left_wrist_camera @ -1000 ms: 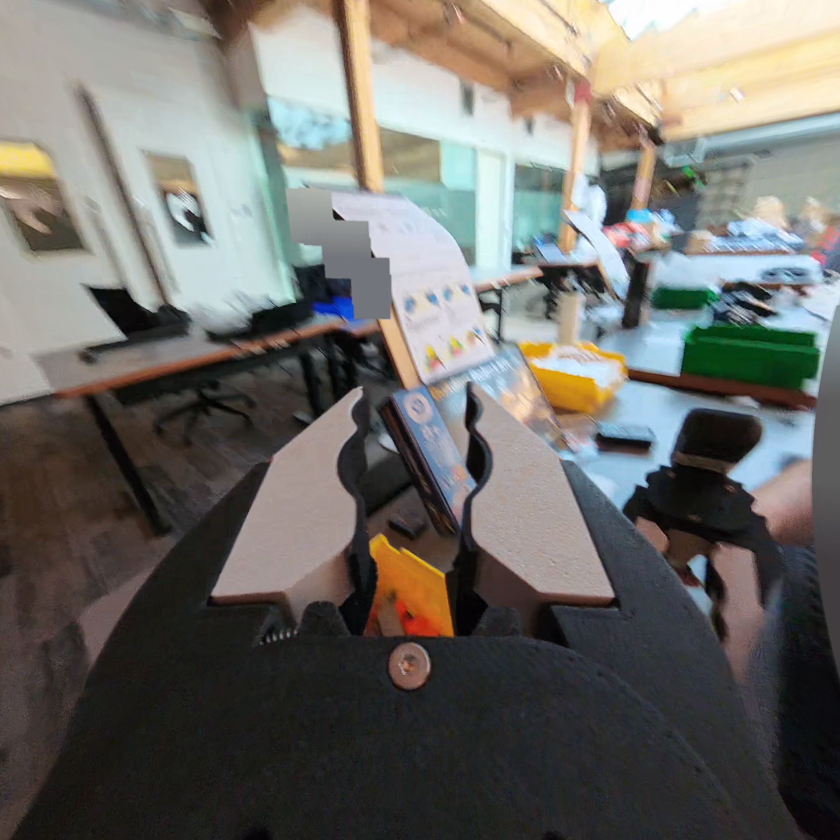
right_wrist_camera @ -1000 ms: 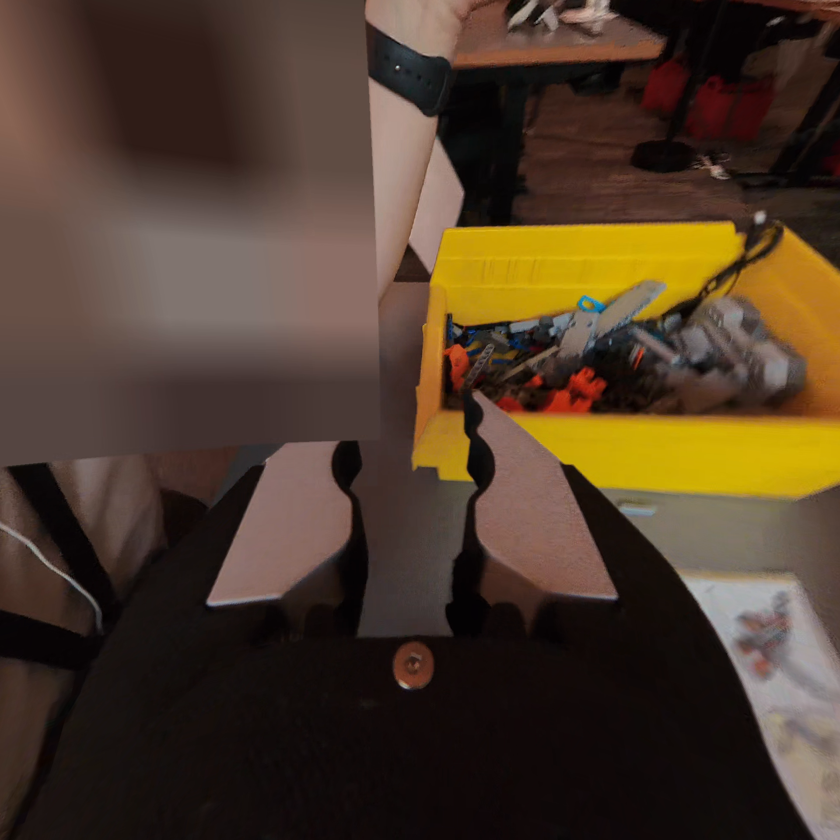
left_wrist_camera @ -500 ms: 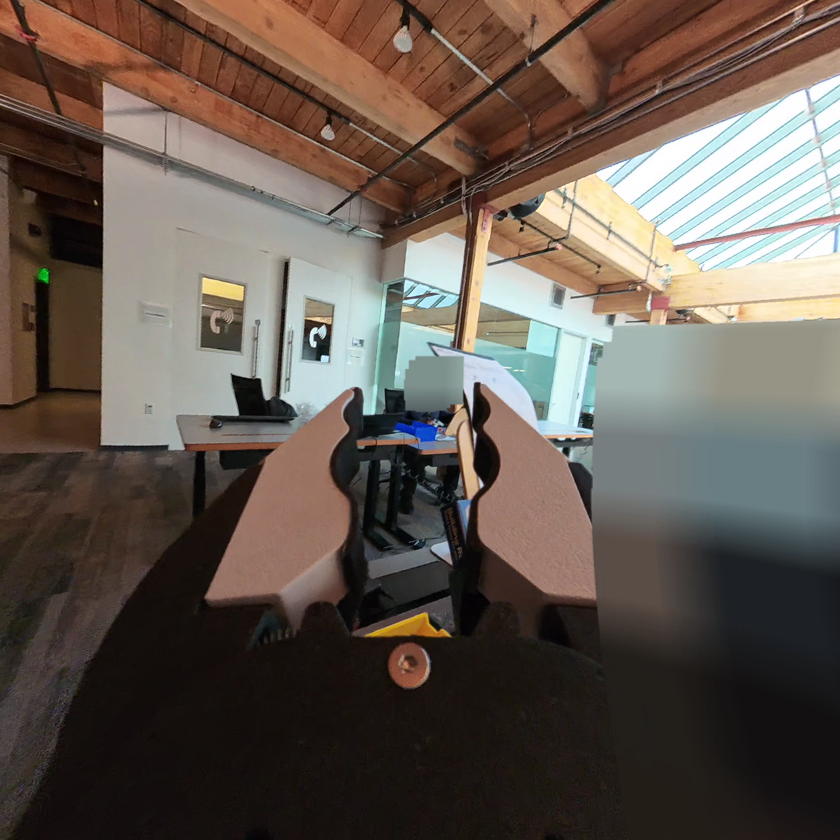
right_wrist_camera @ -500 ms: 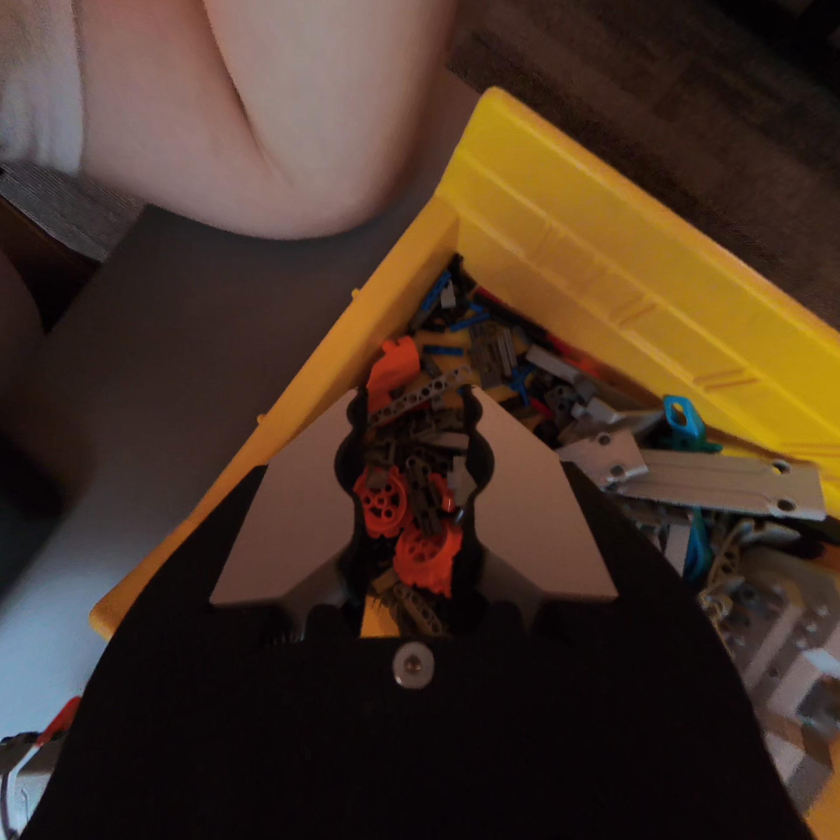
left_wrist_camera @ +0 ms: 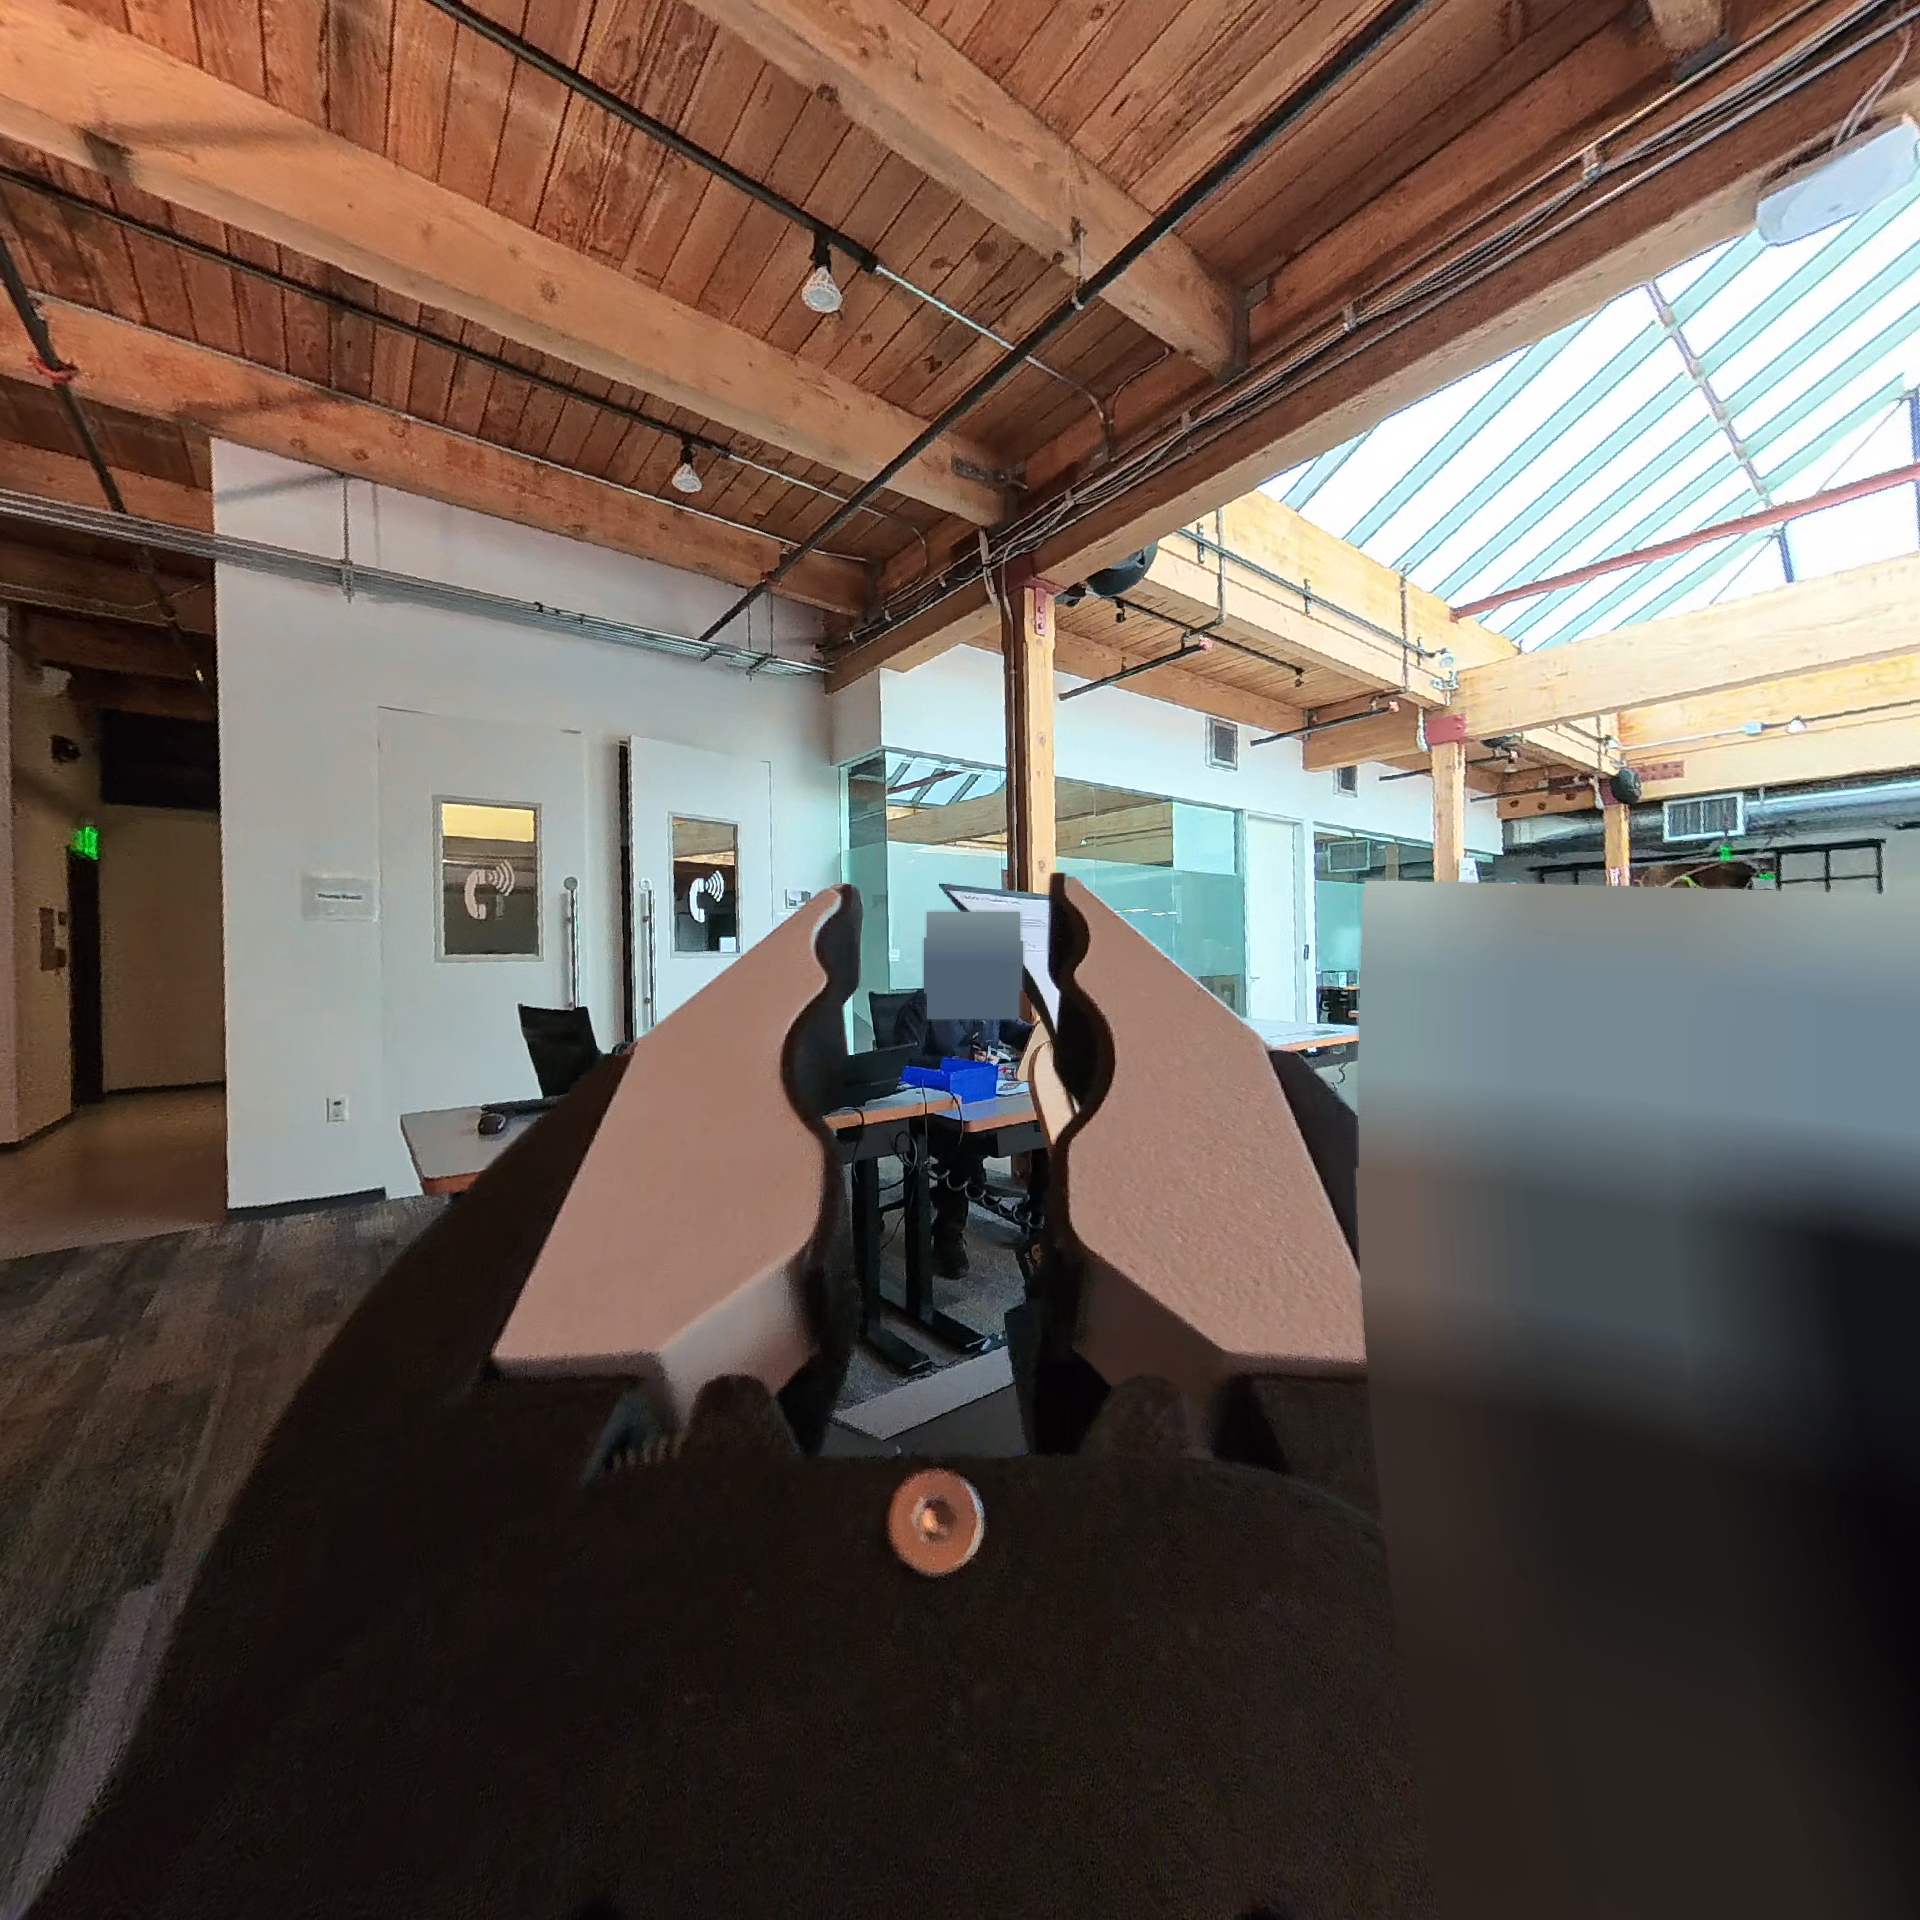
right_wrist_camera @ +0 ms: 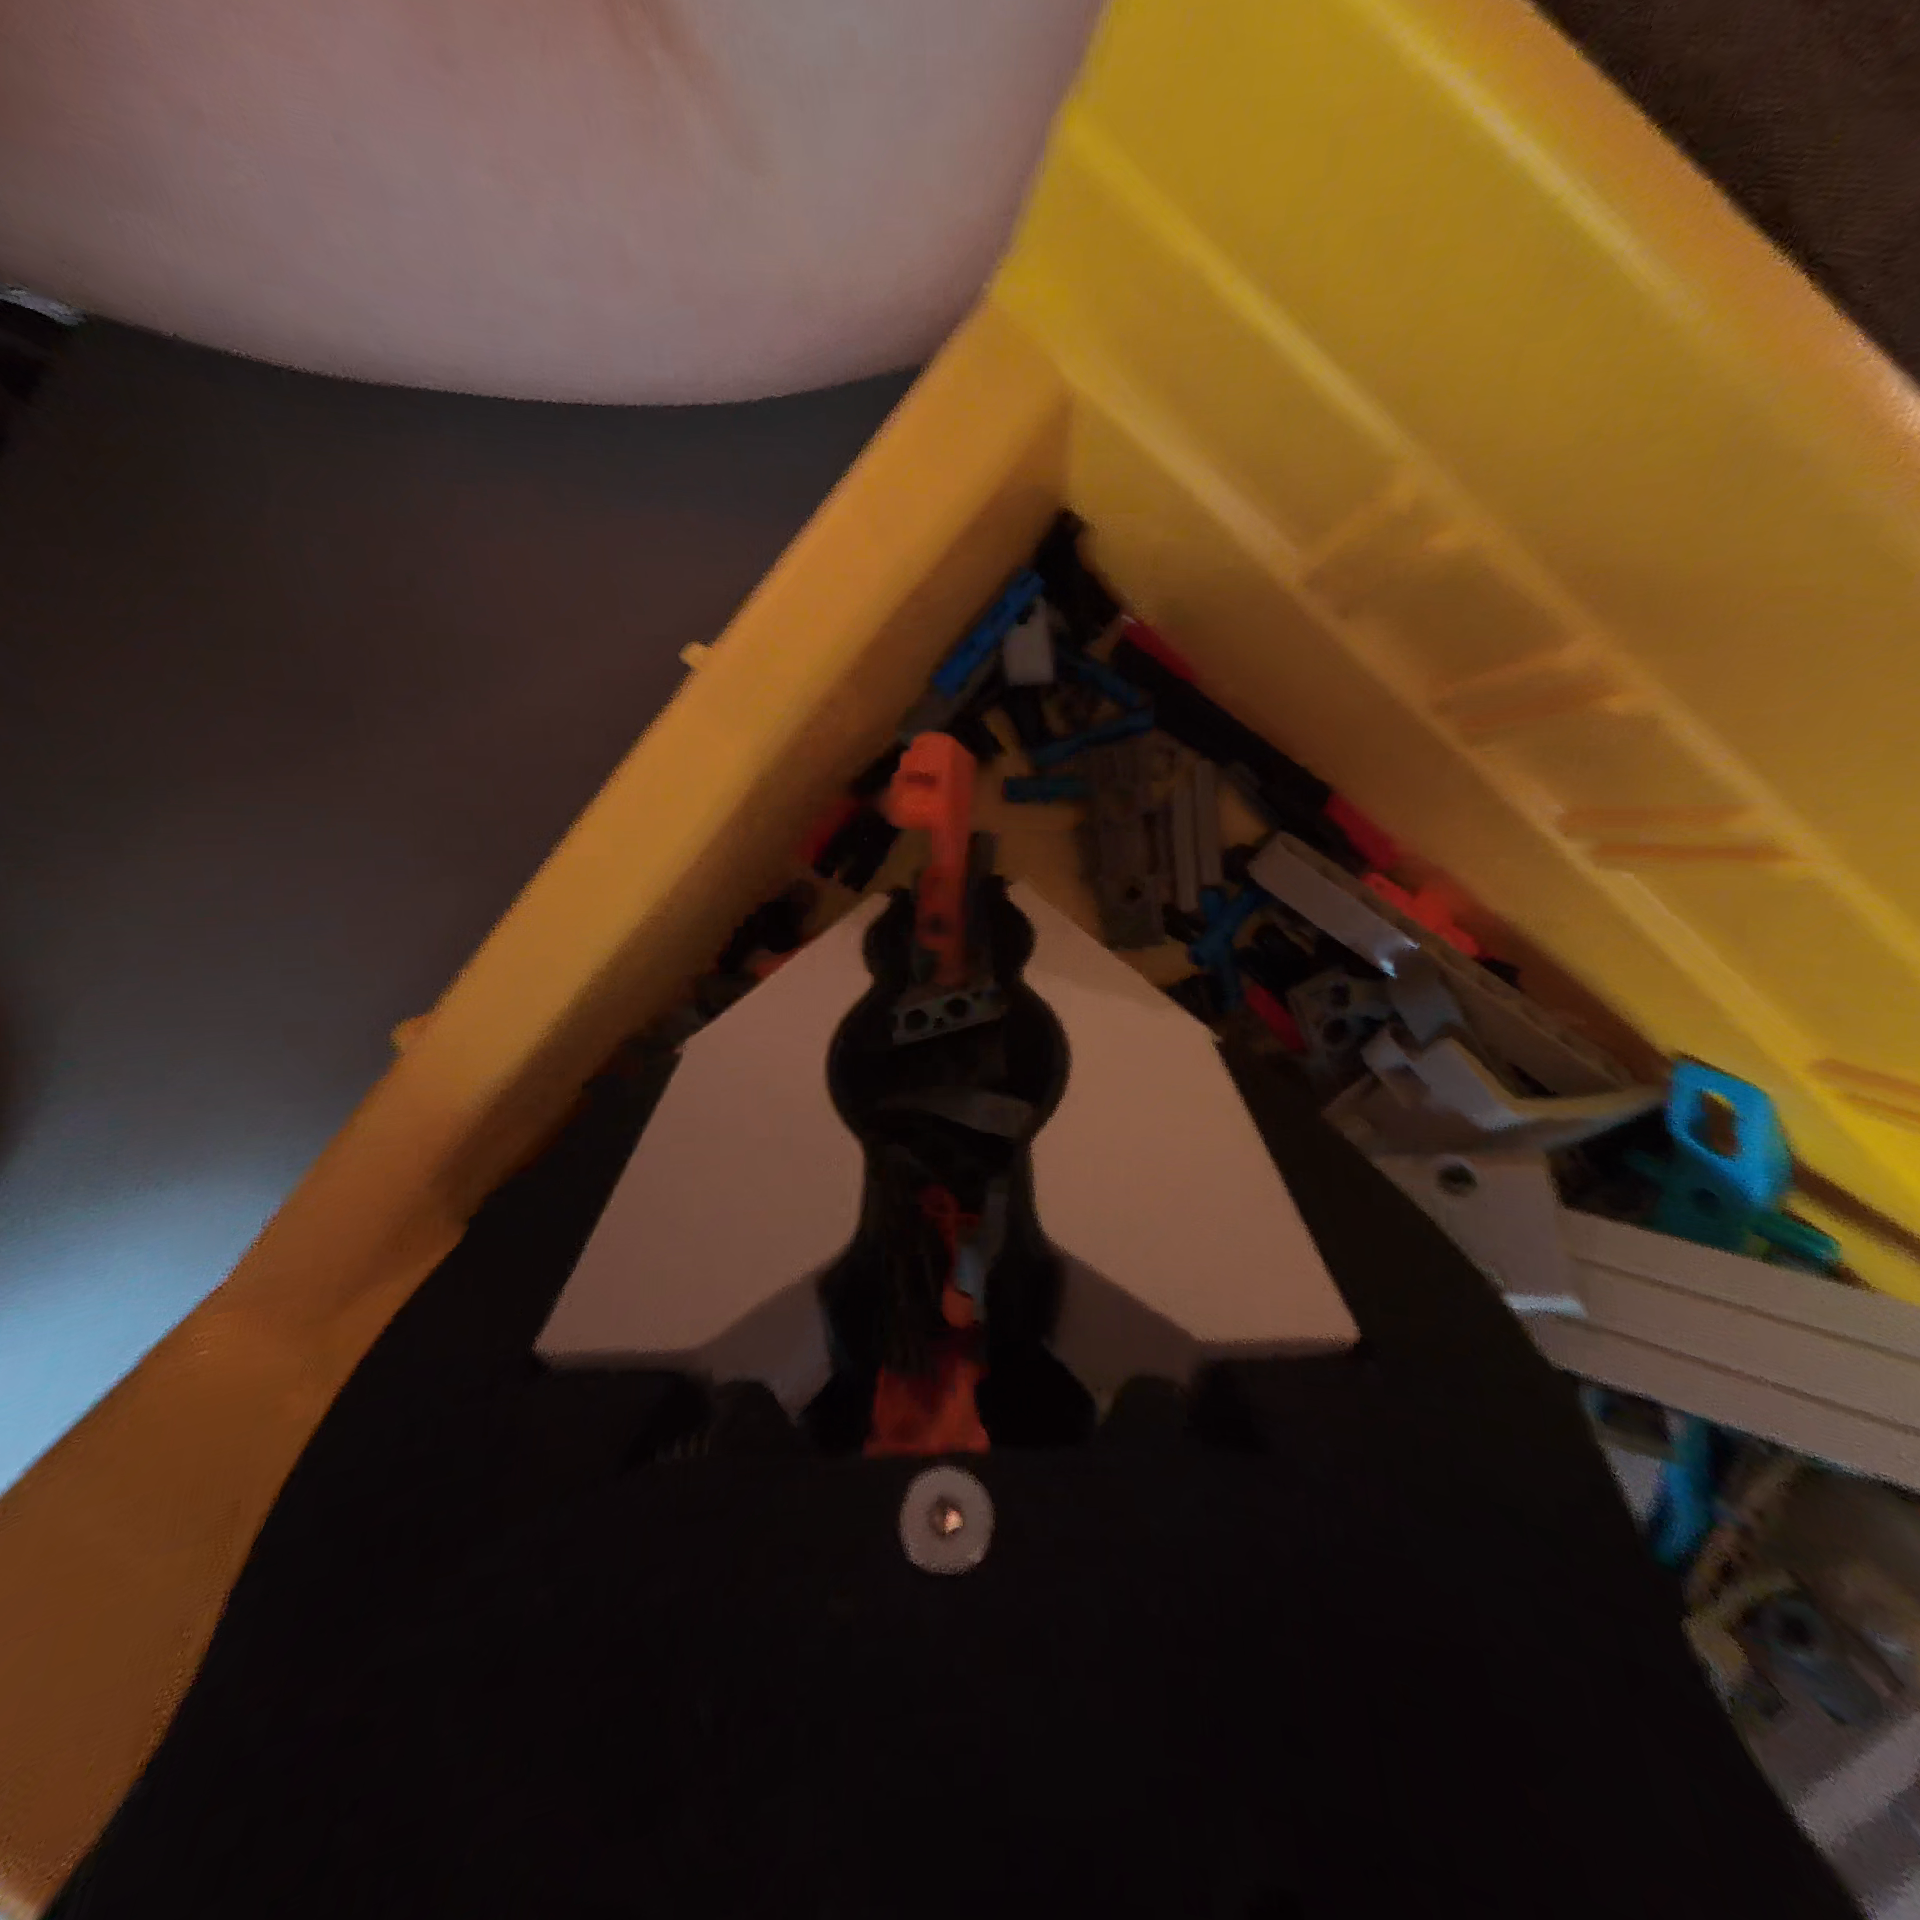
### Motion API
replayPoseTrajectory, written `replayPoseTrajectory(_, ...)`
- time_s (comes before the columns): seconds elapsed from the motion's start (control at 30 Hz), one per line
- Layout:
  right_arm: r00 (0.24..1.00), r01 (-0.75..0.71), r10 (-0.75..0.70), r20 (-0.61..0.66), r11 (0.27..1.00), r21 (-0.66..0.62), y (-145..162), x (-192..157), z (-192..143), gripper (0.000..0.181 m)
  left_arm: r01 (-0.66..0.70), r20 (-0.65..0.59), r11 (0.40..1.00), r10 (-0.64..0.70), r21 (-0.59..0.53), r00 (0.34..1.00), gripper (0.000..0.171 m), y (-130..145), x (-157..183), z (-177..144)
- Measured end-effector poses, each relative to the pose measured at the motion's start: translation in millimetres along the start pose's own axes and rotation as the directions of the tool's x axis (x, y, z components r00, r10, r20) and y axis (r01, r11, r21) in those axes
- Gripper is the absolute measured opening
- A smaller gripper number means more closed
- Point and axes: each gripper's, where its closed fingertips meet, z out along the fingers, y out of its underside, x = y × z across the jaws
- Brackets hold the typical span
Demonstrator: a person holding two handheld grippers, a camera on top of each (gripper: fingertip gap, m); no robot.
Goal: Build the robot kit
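Note:
My right gripper [right_wrist_camera: 948, 914] is down in a corner of a yellow bin [right_wrist_camera: 1351, 416] full of loose building pieces. Its jaws are closed on a slim orange piece [right_wrist_camera: 932, 800] that sticks out past the fingertips. A small grey holed piece [right_wrist_camera: 951, 1006] lies in the gap behind the tips. My left gripper [left_wrist_camera: 951, 904] is open and empty. It is raised in the air and points across the room, touching nothing.
A person's bare arm [right_wrist_camera: 520, 156] hangs over the grey table [right_wrist_camera: 312, 675] left of the bin. A blue connector [right_wrist_camera: 1714, 1132] and long grey beams [right_wrist_camera: 1683, 1320] lie in the bin at right. Desks [left_wrist_camera: 457, 1143], a chair [left_wrist_camera: 561, 1039] and a wooden post [left_wrist_camera: 1032, 748] stand far off. My hands' fingertips stand some 45 centimetres from each other. The right tips stand about 12 centimetres off the blue connector [right_wrist_camera: 1714, 1132].
My right gripper swung from beside the bin down into its corner and closed on the orange piece. My left gripper tilted up from the table to face the room.

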Motion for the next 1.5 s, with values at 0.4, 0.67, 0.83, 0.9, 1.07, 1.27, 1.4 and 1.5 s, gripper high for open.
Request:
replayPoseTrajectory(0.4, 0.971, -0.181, 0.169, -0.17, 0.982, -0.055, 36.6, 47.4, -41.7, 0.009, 0.007, -0.072, 1.0, -0.006, 0.006, 0.997, 0.031, -1.5, 14.7, 2.2)
replayPoseTrajectory(0.67, 0.999, -0.05, 0.05, -0.015, 0.997, 0.055, 18.1, 7.0, -43.4, 0.046, 0.041, -0.063, 0.997, -0.037, 0.064, 0.997, 0.029, -11.8, 6.9, -4.5)
replayPoseTrajectory(0.83, 0.99, 0.107, -0.117, 0.074, 0.987, 0.124, 8.0, -16.9, -27.7, 0.075, 0.067, -0.094, 0.996, -0.062, 0.051, 0.994, 0.029, -8.0, 9.5, -0.8)
replayPoseTrajectory(0.9, 0.976, 0.196, -0.201, 0.082, 0.979, 0.061, 16.1, -22.3, -15.6, 0.096, 0.071, -0.109, 0.997, -0.066, 0.041, 0.992, 0.029, -5.7, 12.2, 1.1)
replayPoseTrajectory(1.07, 0.973, 0.222, -0.224, 0.062, 0.974, 0.032, 17.6, -16.6, -8.6, 0.111, 0.09, -0.14, 0.995, -0.084, 0.036, 0.987, 0.029, -6.1, 15.9, 0.2)
replayPoseTrajectory(1.27, 0.978, 0.199, -0.199, 0.063, 0.98, 0.005, 26.7, -5.0, -13.2, 0.081, 0.079, -0.141, 0.995, -0.069, 0.066, 0.988, 0.027, -14.0, 17.1, -6.8)
replayPoseTrajectory(1.4, 0.985, 0.163, -0.163, 0.051, 0.987, 0.007, 28.5, 5.8, -19.2, 0.052, 0.077, -0.144, 0.995, -0.067, 0.066, 0.987, 0.027, -14.1, 18.0, -7.0)
replayPoseTrajectory(1.5, 0.984, 0.175, -0.174, 0.044, 0.984, -0.029, 34.5, 11.2, -23.3, 0.028, 0.079, -0.147, 0.995, -0.069, 0.059, 0.987, 0.027, -12.6, 18.6, -5.6)
